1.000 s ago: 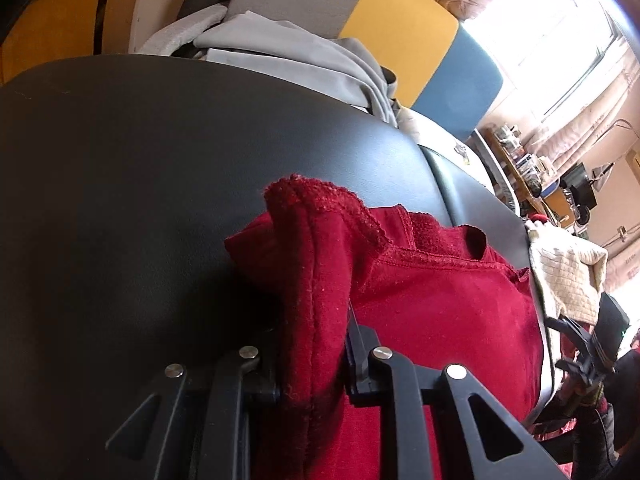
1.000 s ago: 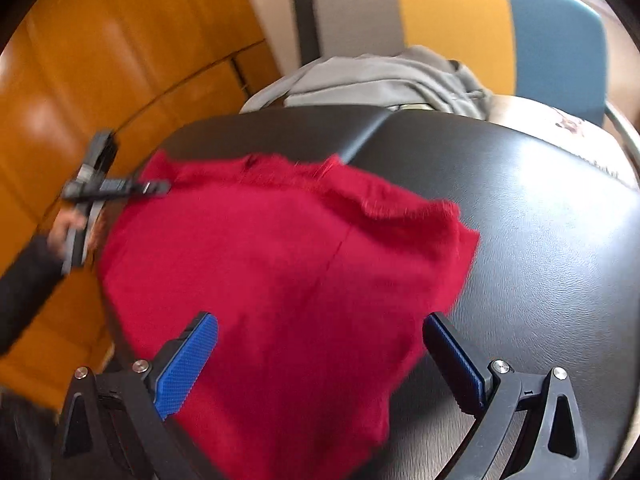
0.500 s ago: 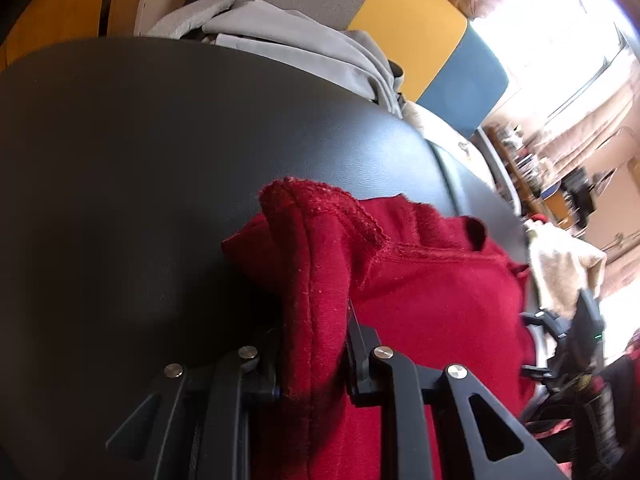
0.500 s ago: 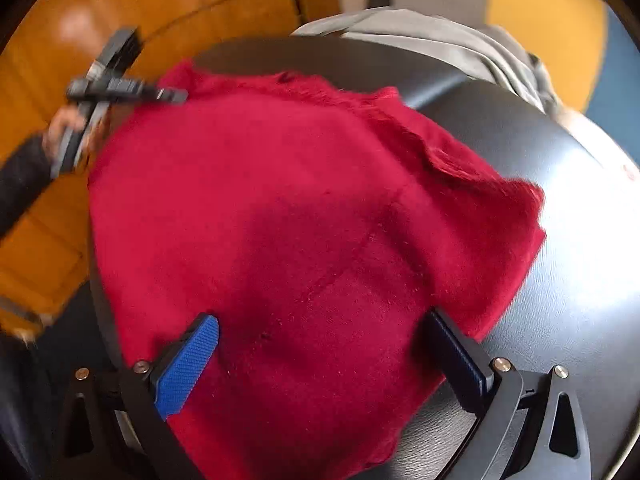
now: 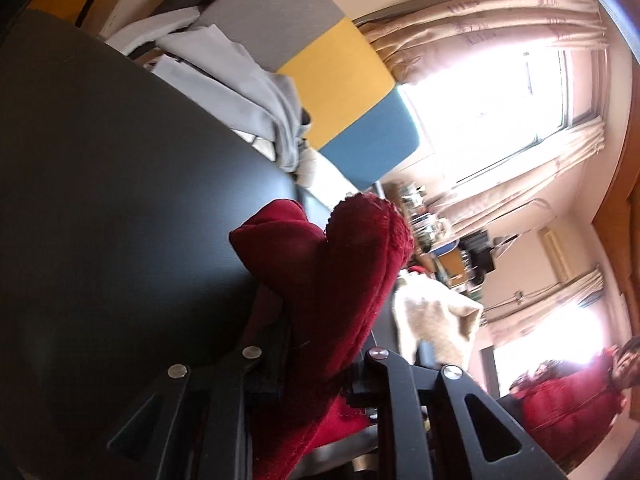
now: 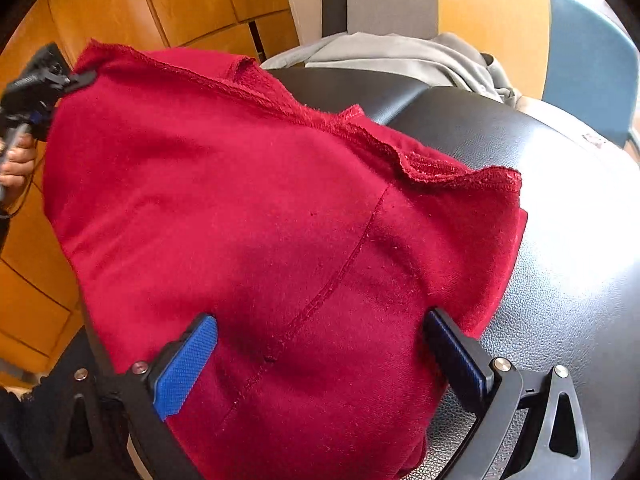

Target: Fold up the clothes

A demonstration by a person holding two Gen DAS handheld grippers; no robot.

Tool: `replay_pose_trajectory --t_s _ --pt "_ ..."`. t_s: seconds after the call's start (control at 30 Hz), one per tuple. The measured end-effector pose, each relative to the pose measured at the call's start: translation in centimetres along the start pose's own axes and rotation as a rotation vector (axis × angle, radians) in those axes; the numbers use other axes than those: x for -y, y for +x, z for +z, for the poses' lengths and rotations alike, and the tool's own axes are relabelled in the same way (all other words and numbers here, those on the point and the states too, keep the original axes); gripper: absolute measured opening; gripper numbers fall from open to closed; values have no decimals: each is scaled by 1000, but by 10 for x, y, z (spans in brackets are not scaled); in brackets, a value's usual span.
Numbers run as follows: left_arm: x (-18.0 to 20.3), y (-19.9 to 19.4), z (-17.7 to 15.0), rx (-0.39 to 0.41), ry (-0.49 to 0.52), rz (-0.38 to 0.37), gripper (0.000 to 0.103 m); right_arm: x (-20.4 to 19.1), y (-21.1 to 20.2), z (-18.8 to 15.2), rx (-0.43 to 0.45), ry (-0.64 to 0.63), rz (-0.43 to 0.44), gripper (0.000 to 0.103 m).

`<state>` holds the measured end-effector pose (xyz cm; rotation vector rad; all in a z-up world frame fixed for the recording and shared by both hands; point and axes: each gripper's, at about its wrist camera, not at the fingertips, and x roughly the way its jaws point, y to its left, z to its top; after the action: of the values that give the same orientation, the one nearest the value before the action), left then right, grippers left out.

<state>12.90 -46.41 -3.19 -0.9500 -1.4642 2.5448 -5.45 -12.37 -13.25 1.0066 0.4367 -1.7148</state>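
At the frame's bottom, the right gripper (image 6: 320, 344) jaws stand spread around the soft, limp red fleece garment (image 6: 260, 208), draped on black padded leather (image 6: 560, 240). Upper left, the left gripper (image 6: 78, 78) jaws pinch its hem, the surest hold.

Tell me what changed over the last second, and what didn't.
The left gripper has tipped up and lifted its corner of the red garment off the black surface; the room and window now fill its view. The right gripper moved in closer, the cloth now lying between its open fingers. Unchanged: left stays shut on the garment, right stays open, grey clothing still piled behind.
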Motion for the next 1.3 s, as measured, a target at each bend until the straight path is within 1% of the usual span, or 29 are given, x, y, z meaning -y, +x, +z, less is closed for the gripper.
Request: replay_pose_trajectory --t_s 0.17,0.33,0.4,0.6,0.7,0.83,0.93,1.13,1.2,1.23,1.3 --pt "37 24 -1 11 -75 -47 16 -2 -5 -7 27 2 9 103" --pt "70 63 -11 6 -132 -39 16 -1 -6 -9 64 0 25 103" --pt "83 81 -17 -5 -149 -20 16 -5 -11 -15 83 2 34 103" --pt "106 143 -33 -53 -205 20 16 -1 -11 -14 114 16 67 103" --pt "112 173 -37 -78 -215 65 16 -1 -12 -16 122 19 78 103" --pt "112 216 -41 -132 -225 125 16 0 -12 -16 134 26 98 103" --pt "108 242 -49 -176 -246 152 16 2 -14 -18 146 38 117 103" --pt "109 271 -65 -243 -229 168 16 0 -15 -19 151 39 123 103" --pt "104 291 -69 -311 -221 170 17 0 -16 -20 154 40 125 103" --pt "100 295 -70 -330 -234 176 18 0 -16 -20 156 41 126 103" --pt "98 295 -67 -348 -266 165 27 -2 -16 -20 159 39 124 103"
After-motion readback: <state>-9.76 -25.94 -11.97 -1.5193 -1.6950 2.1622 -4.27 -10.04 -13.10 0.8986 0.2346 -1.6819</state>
